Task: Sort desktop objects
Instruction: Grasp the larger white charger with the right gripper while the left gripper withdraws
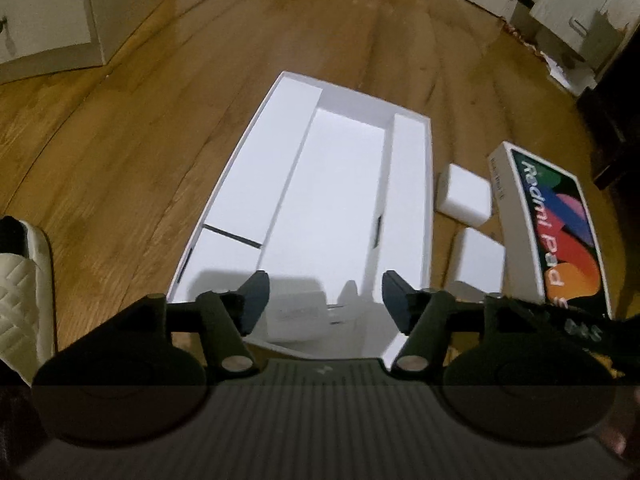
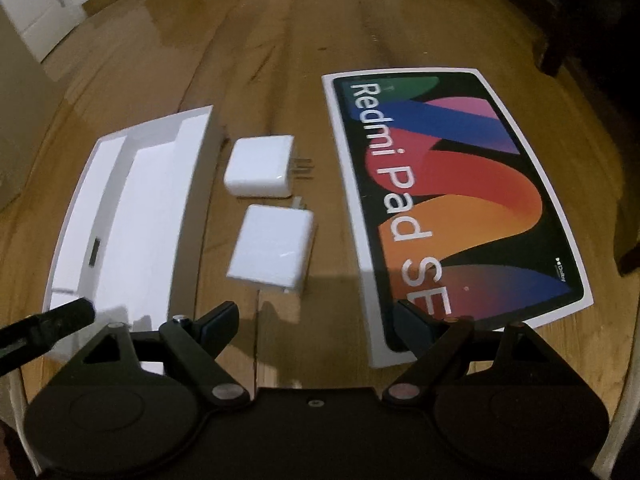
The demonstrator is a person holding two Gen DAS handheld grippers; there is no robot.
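Observation:
An open white box tray (image 1: 248, 168) with long compartments lies on the wooden floor; it also shows in the right wrist view (image 2: 184, 184). A white charger (image 1: 296, 316) lies in its near end, between the fingers of my open left gripper (image 1: 324, 300), untouched. Two more white chargers (image 2: 260, 168) (image 2: 276, 250) lie on the floor between the tray and the Redmi Pad SE box lid (image 2: 452, 200). They also show in the left wrist view (image 1: 464, 196) (image 1: 478, 260). My right gripper (image 2: 316, 320) is open and empty, just short of the nearer charger.
White cabinets (image 1: 44, 20) stand at the far left and more white drawers (image 1: 576, 4) at the far right. Dark furniture (image 2: 592, 20) stands right of the lid. A white quilted item (image 1: 20, 288) lies at the left edge. My left gripper's tip (image 2: 64, 316) shows over the tray.

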